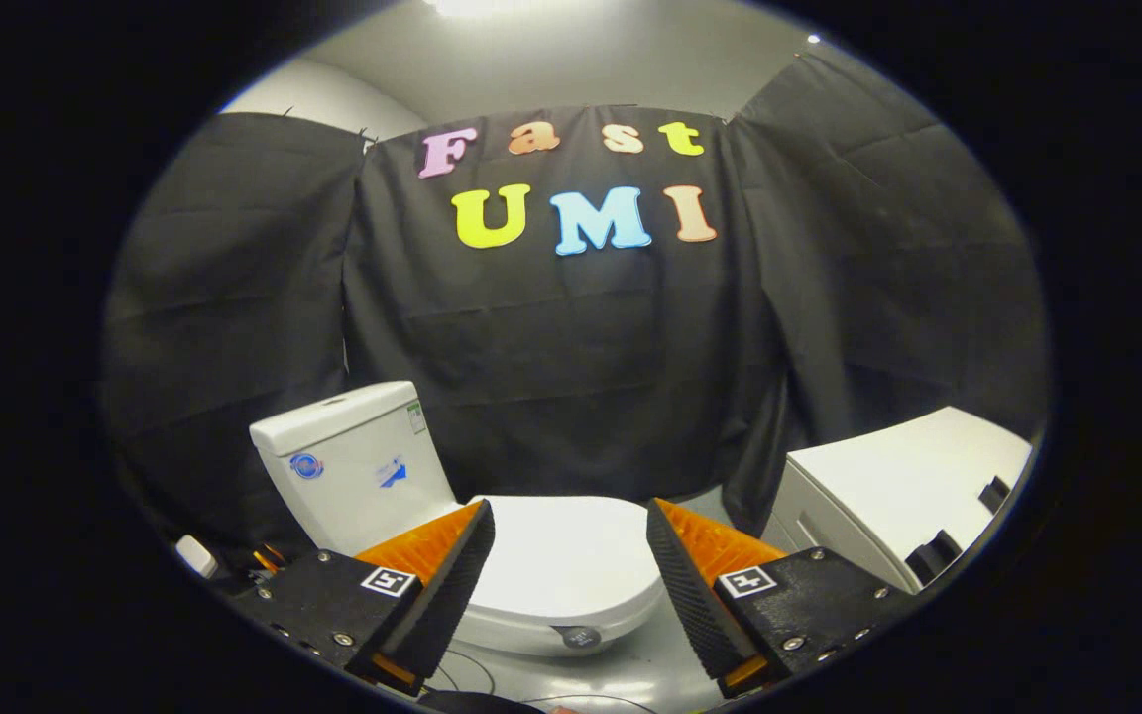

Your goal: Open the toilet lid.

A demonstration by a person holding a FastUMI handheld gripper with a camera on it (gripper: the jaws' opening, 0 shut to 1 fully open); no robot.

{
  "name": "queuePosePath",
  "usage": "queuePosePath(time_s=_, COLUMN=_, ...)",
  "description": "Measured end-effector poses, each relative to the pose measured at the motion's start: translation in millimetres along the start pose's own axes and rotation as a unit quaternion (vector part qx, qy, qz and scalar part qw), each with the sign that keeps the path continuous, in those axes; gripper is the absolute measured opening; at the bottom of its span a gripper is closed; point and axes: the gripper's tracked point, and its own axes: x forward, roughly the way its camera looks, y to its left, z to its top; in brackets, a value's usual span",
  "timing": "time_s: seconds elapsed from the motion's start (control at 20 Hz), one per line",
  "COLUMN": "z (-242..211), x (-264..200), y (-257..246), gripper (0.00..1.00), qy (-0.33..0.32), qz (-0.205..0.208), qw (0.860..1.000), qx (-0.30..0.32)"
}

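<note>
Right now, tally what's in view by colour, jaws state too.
White: 3 — toilet with lid down, cabinet, small bottle.
Black and orange: 1 — gripper, jaws open, lid between and beyond them, untouched.
Total: 4

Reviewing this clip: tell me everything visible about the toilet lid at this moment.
The toilet lid is white, smooth and glossy, plastic by the look, with a rounded front. It lies closed and flat over the bowl, hinged back toward the white cistern. It sits beyond and below the open gripper, seen through the gap between the two fingers; the left finger overlaps its near edge in view, but contact cannot be confirmed. A small dark round part shows beneath its front rim.
</note>
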Motion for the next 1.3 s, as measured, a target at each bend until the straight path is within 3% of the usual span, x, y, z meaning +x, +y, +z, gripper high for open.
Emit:
queuePosePath(time_s=0.15, z=-15.6, x=9.5, y=0.6, gripper=0.95, qy=-0.007, qz=0.02, qw=0.996, qx=0.082)
queuePosePath(time_s=1.0, z=-152.7, x=41.5, y=-2.4, gripper=0.96, qy=0.097, qz=0.007, qw=0.977, qx=0.188)
queuePosePath(time_s=1.3, z=-204.4, x=47.8, y=-21.5, gripper=0.96, qy=0.13, qz=-0.023, qw=0.958, qx=0.253)
